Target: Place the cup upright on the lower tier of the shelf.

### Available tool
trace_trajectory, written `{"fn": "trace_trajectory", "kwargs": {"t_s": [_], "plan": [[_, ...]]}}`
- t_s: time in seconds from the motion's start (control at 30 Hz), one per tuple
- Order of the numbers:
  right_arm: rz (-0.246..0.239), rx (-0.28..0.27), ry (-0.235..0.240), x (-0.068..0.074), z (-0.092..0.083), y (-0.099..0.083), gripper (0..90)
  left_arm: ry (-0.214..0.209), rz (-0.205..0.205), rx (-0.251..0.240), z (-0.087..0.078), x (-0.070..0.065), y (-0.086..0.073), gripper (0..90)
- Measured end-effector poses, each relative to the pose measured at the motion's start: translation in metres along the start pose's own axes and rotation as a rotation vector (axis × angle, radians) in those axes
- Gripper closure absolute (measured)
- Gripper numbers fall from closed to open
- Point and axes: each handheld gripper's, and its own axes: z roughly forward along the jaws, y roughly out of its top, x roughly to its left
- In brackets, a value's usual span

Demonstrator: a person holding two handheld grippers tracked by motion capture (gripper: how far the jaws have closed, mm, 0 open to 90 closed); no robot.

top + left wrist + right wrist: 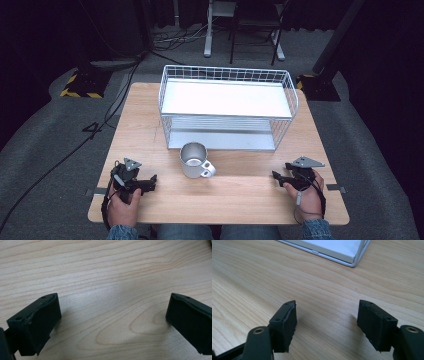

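Observation:
A metal mug [196, 160] with a handle on its right stands upright on the wooden table [235, 195], in front of a white wire shelf rack [227, 107]. My left gripper [150, 183] rests low on the table at the front left, left of the mug and apart from it. Its jaws stand wide open over bare wood [112, 312]. My right gripper [279, 178] sits at the front right, right of the mug. Its jaws are open too, with only wood between them [327, 315]. The rack's bottom corner [352, 261] lies ahead of the right gripper.
The rack has two tiers and fills the back half of the table. Beyond the table, cables [100, 125] run across the grey floor, and a stand's legs [240, 45] rise behind the rack. The table's front edge is close to both hands.

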Motion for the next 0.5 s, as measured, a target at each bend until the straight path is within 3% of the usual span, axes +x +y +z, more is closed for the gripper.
{"fn": "trace_trajectory", "kwargs": {"t_s": [0.3, 0.33, 0.5], "plan": [[-0.014, -0.012, 0.018, 0.006, -0.002, -0.001, 44.0, 0.004, -0.008, 0.000, 0.002, -0.001, 0.002, 0.2], [0.008, -0.016, 0.044, 0.009, -0.004, 0.000, 44.7, 0.005, -0.008, 0.000, 0.002, -0.001, 0.002, 0.2], [-0.010, -0.057, 0.104, 0.023, -0.010, 0.010, 46.5, 0.005, -0.008, 0.000, 0.002, -0.001, 0.002, 0.2]]}}
